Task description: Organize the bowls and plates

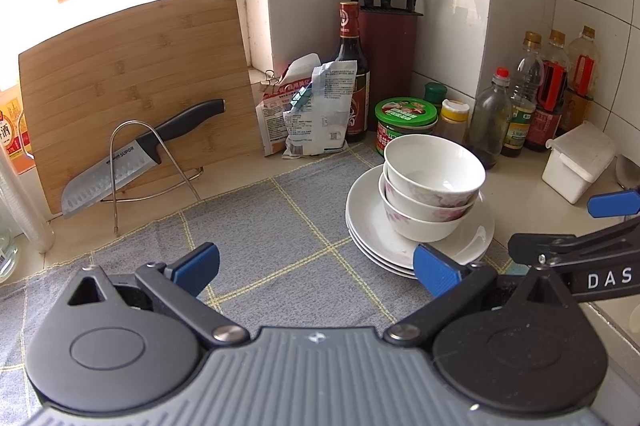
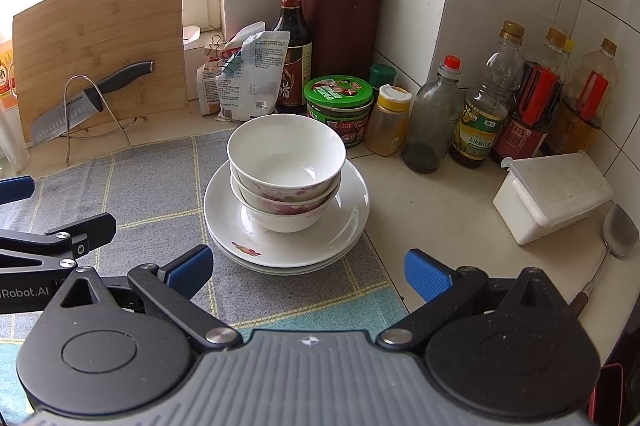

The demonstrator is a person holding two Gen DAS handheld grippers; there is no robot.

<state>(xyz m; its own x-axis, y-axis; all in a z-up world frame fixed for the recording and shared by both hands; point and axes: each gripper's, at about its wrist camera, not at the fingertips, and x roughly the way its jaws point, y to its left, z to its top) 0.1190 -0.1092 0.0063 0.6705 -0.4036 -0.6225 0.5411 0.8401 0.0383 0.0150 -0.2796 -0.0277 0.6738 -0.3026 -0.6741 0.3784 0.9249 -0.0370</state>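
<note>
Three nested bowls (image 2: 286, 170) sit on a stack of plates (image 2: 280, 250), which rests on the right edge of a cloth (image 2: 152, 194) on the tabletop (image 2: 440, 226). Behind stand jars (image 2: 338, 106) and a knife block (image 2: 342, 22); bottles (image 2: 476, 114) to the right; a cutting board (image 2: 100, 38) far left.

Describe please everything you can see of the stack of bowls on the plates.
The three nested white ceramic bowls stand upright and look empty; the lower two show pink flower prints outside. They rest left of centre on the stack of white round plates, which lies on the grey checked cloth. Neither tongs touches them.
</note>
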